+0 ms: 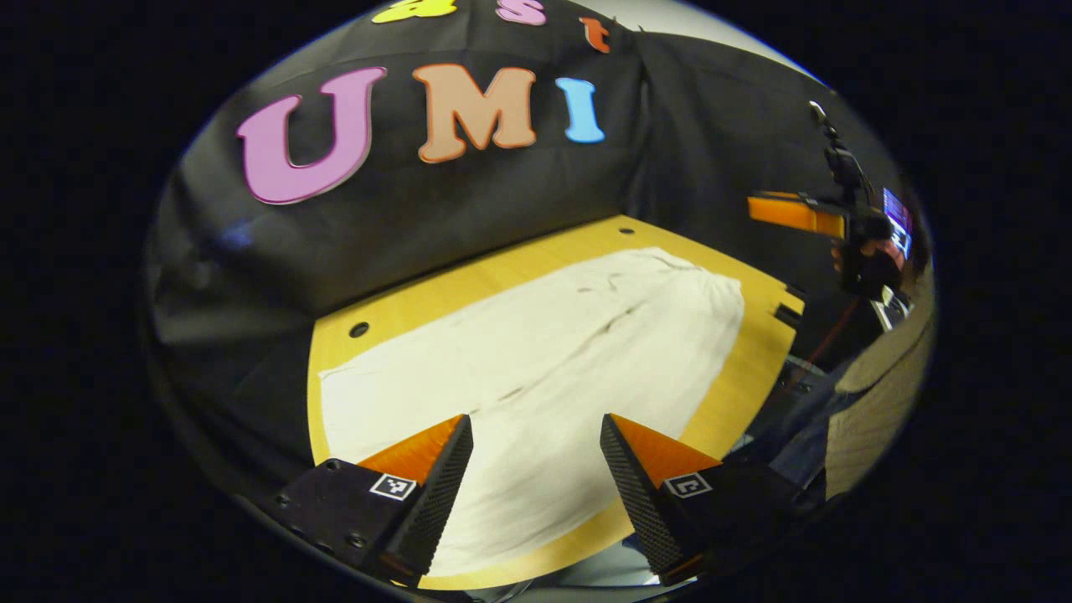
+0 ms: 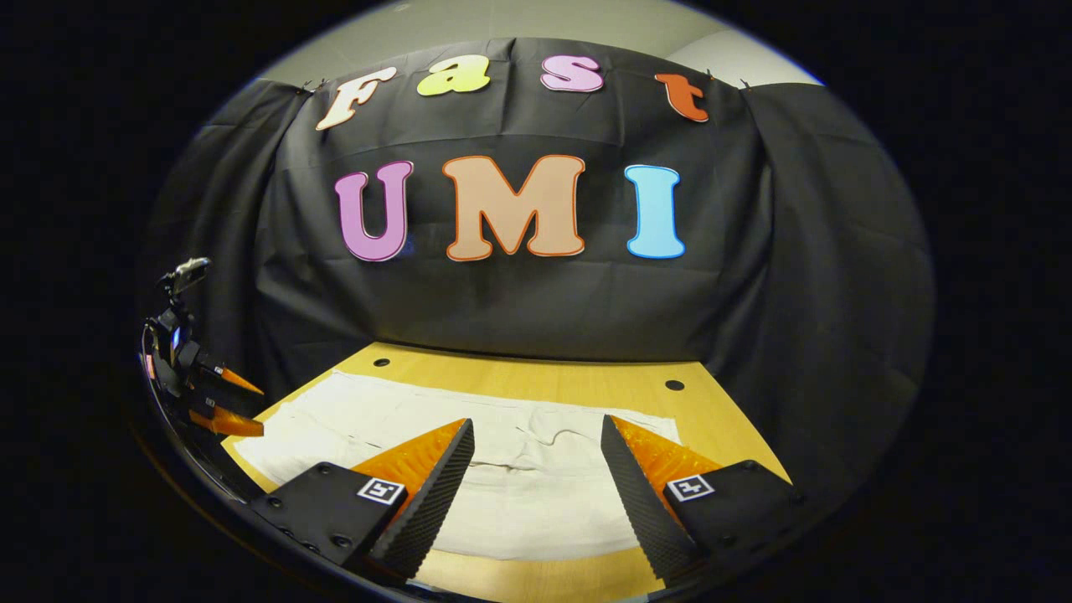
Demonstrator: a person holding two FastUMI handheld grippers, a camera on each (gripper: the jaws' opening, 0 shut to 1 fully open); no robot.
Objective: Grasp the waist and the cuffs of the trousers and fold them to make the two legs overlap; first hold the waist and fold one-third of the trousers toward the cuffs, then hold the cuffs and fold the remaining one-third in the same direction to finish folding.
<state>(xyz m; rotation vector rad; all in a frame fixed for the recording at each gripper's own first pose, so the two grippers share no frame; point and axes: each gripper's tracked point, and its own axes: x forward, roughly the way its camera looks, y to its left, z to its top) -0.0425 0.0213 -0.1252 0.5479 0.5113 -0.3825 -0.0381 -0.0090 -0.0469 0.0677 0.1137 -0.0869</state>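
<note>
The trousers lay flat across the bench. Both claws, left and right, hung above them with jaws apart, gripping nothing. Which end was the waist was unclear; pinching one layer would probably skew the fold.

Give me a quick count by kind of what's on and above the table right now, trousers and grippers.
Trousers: 1, lying flat on the wooden table
Grippers: 2, the left gripper and the right gripper, both open above the cloth
Total: 3
</note>
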